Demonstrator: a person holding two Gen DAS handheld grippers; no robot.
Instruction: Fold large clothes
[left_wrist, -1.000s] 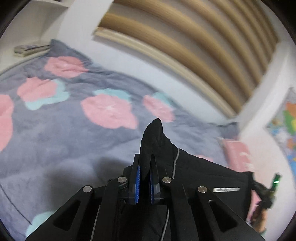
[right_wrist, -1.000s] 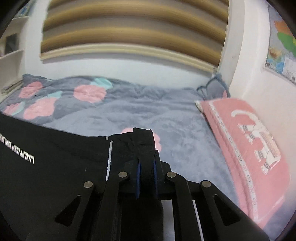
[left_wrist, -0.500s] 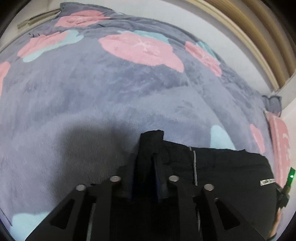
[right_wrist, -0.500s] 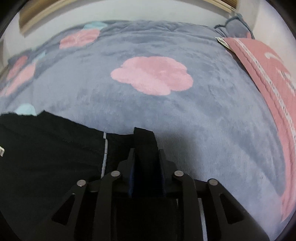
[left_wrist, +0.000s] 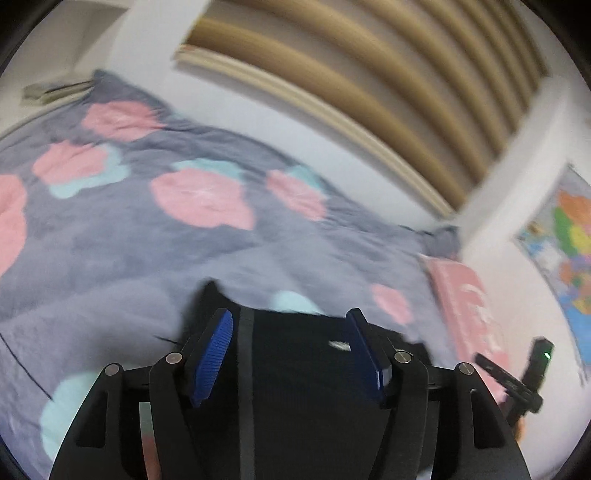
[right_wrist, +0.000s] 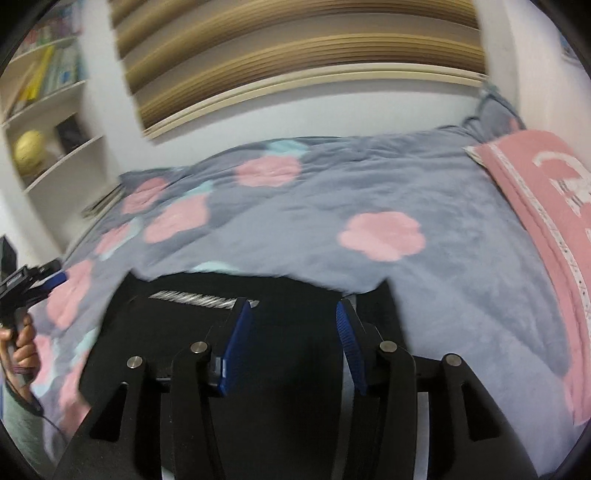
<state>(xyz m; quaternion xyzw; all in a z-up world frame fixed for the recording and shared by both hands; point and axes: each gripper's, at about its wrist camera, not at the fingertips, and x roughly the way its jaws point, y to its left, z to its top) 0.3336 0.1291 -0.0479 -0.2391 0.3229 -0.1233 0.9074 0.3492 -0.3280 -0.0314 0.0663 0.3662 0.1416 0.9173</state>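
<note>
A black garment (left_wrist: 295, 354) lies flat on the grey bed blanket, with a small white label on it; it also shows in the right wrist view (right_wrist: 291, 332) with a line of white lettering. My left gripper (left_wrist: 290, 325) is open and empty, its blue pads spread above the garment's far edge. My right gripper (right_wrist: 293, 314) is open and empty above the garment's other end. The right gripper also shows at the right edge of the left wrist view (left_wrist: 524, 376), and the left gripper, held in a hand, at the left edge of the right wrist view (right_wrist: 26, 284).
The grey blanket (left_wrist: 110, 240) with pink and teal flowers covers the bed. A pink pillow (right_wrist: 546, 221) lies at the right. A wall with wooden slats (right_wrist: 295, 55) is behind, shelves (right_wrist: 48, 103) at the left, a map (left_wrist: 569, 236) on the right wall.
Both grippers were shut on the garment's corners and carried them down onto the bed. Now both have opened, let go and lifted back, and the garment lies flat.
</note>
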